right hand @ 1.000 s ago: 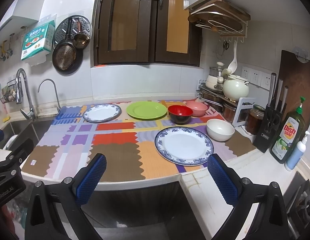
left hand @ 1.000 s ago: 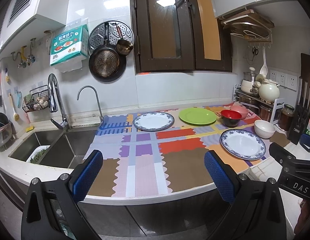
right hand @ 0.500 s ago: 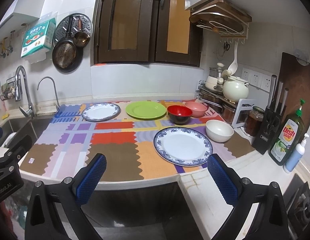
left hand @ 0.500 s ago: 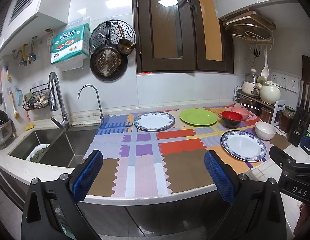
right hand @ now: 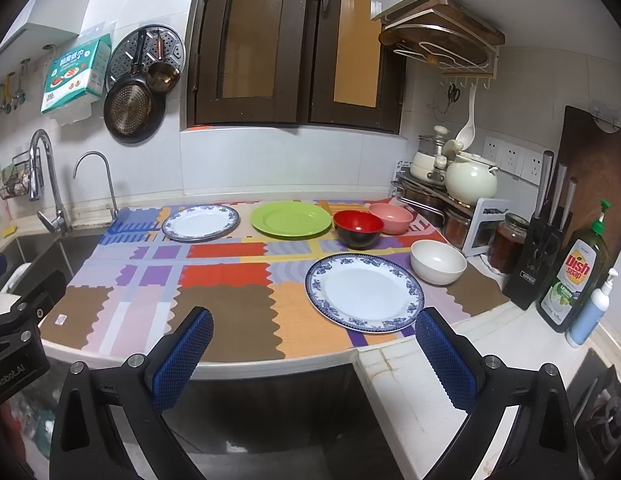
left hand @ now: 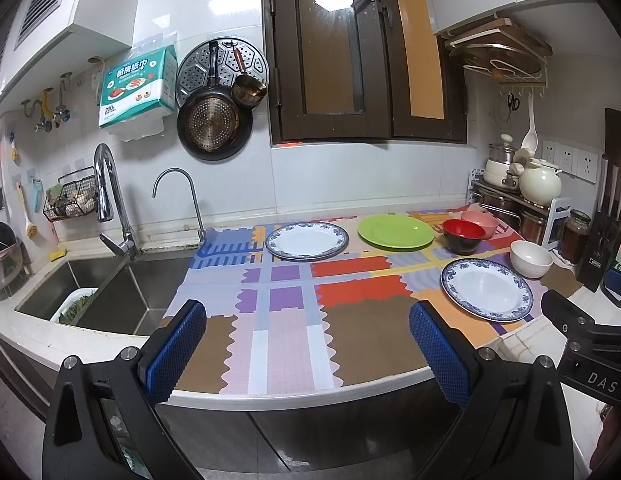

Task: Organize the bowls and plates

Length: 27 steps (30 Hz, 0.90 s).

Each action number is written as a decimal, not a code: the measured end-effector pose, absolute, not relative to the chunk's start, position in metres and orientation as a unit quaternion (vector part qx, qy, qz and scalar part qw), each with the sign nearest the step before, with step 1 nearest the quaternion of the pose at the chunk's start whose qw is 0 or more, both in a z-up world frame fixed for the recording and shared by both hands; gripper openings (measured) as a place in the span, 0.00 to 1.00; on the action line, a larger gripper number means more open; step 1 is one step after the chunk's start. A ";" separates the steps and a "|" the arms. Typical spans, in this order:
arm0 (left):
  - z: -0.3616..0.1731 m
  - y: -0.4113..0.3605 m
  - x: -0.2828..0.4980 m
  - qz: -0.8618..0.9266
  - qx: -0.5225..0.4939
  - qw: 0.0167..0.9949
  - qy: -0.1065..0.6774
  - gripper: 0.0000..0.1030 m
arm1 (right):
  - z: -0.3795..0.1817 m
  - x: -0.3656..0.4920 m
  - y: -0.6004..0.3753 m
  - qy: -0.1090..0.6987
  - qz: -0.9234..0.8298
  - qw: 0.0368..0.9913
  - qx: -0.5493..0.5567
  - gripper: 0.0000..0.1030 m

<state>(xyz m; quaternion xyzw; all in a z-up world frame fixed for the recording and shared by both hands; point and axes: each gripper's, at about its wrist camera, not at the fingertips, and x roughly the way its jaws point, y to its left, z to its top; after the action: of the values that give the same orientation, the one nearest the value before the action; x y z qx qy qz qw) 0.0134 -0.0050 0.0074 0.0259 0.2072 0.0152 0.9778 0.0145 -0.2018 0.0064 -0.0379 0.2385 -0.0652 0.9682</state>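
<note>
On the patchwork mat [left hand: 294, 320] lie a blue-rimmed white plate at the back [left hand: 306, 241] [right hand: 201, 223], a green plate [left hand: 395, 232] [right hand: 290, 219], a red-and-black bowl [left hand: 463, 235] [right hand: 358, 229], a pink bowl [left hand: 480, 222] [right hand: 390, 218], a white bowl [left hand: 531, 258] [right hand: 437, 267] and a second blue-rimmed plate near the front right [left hand: 487, 289] [right hand: 364, 291]. My left gripper [left hand: 306, 350] is open and empty, short of the counter's front edge. My right gripper [right hand: 312, 354] is open and empty, just before the near plate.
A steel sink [left hand: 106, 292] with two taps lies left of the mat. A rack with pots and a kettle [right hand: 470, 178], a jar, a knife block [right hand: 544, 248] and dish soap bottles [right hand: 574, 276] crowd the right side. Pans hang on the back wall.
Both grippers have drifted slightly; the views shifted a little. Nothing on the counter has moved and both stay open.
</note>
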 end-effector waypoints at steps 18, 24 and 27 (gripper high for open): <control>0.009 -0.011 0.016 0.015 0.025 0.977 0.210 1.00 | 0.008 0.015 -0.205 0.240 -0.063 0.968 -0.038 0.99; 0.008 -0.024 0.024 0.020 0.030 0.976 0.217 1.00 | 0.010 0.022 -0.214 0.243 -0.060 0.967 -0.037 0.99; 0.004 -0.033 0.028 0.024 0.034 0.974 0.221 1.00 | 0.009 0.029 -0.222 0.246 -0.055 0.967 -0.035 0.99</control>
<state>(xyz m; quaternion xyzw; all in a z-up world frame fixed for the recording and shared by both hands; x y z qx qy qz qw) 0.0280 -0.0332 0.0039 0.0339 0.2206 0.0239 0.9745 0.0288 -0.2220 0.0089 -0.0346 0.2460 -0.0552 0.9671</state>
